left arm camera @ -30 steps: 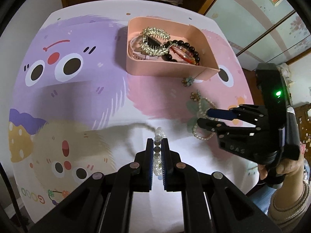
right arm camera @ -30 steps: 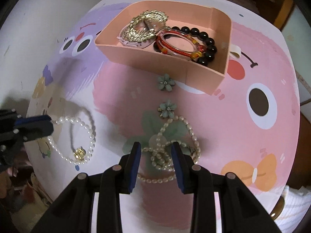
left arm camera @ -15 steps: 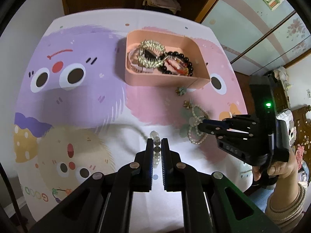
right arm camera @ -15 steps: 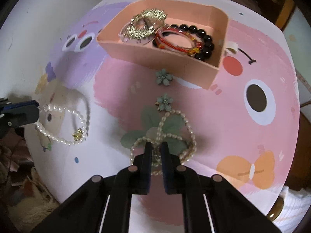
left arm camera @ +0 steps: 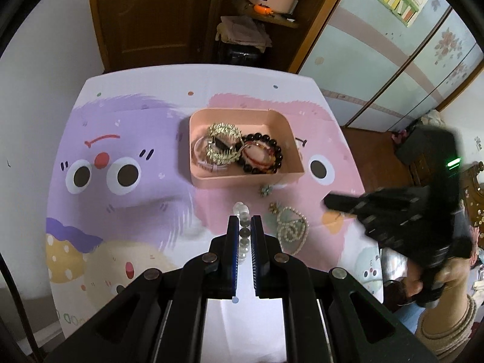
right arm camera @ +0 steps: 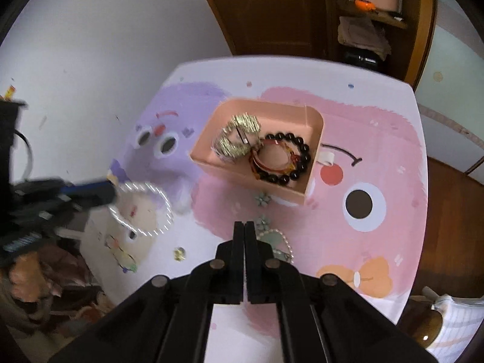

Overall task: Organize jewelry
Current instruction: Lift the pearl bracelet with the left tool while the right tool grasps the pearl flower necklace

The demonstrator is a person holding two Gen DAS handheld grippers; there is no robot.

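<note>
My left gripper is shut on a white pearl bracelet, held up over the cartoon tablecloth. In the right wrist view, blurred, that bracelet hangs as a loop from the left gripper. My right gripper is shut, its fingers pressed together with nothing visible between them. A pearl necklace lies on the cloth, partly hidden beside the right fingers. The right gripper hangs to the necklace's right. Behind stands a pink tray with a gold hair clip and a black bead bracelet.
Two small green flower earrings lie between the tray and the necklace. A small gold piece shows on the cloth below the hanging bracelet. A person's hand holds the right gripper past the table's right edge.
Both grippers have risen. The right jaws closed from around the pearl necklace, which stays on the cloth. The left gripper lifted the pearl bracelet off the table.
</note>
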